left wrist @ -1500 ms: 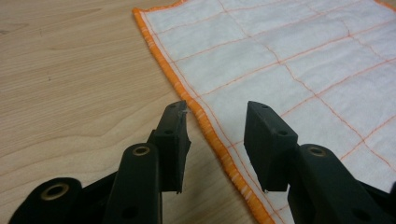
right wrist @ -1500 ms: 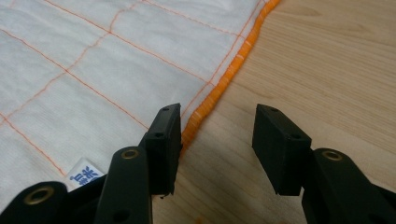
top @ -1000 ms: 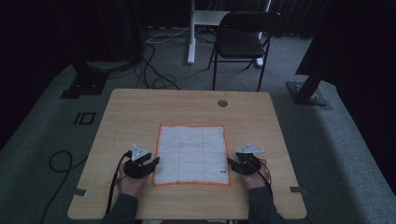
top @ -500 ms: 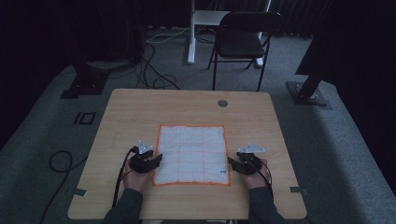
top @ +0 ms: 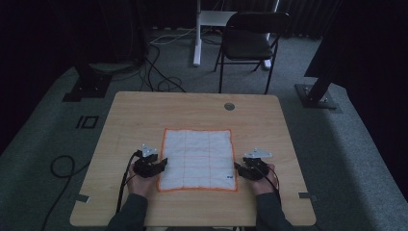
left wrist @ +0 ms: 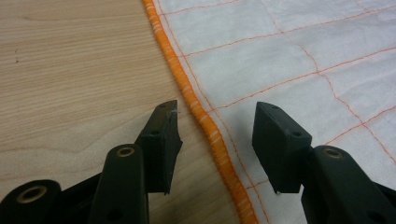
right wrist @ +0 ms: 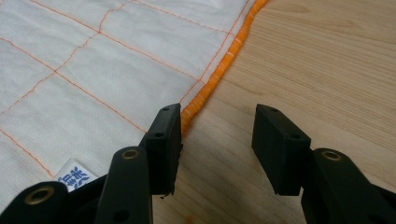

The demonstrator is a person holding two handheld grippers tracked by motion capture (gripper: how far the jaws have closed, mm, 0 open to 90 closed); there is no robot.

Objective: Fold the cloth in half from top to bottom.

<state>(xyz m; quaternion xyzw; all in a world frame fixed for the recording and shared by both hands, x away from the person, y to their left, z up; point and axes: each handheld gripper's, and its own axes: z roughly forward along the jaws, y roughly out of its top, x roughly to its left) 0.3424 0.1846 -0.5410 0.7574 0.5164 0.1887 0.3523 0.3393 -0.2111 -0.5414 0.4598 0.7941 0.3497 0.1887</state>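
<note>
A white cloth (top: 197,158) with an orange hem and orange grid stitching lies flat on the wooden table (top: 192,110). My left gripper (top: 162,162) rests at the cloth's left edge, near the front corner. In the left gripper view that gripper (left wrist: 215,129) is open, its jaws astride the orange hem (left wrist: 187,93). My right gripper (top: 236,167) sits at the cloth's right edge. In the right gripper view it (right wrist: 217,135) is open, one jaw over the hem (right wrist: 219,70), the other over bare wood. A small blue-printed label (right wrist: 74,176) shows on the cloth.
A round grommet (top: 229,106) sits in the table near its far edge. Beyond the table stand a black folding chair (top: 250,41) and a white stand (top: 197,33). Cables (top: 159,72) lie on the grey carpet.
Both grippers have crept slightly inward toward the cloth's side edges; the left one shifted a little right. The cloth lies as before.
</note>
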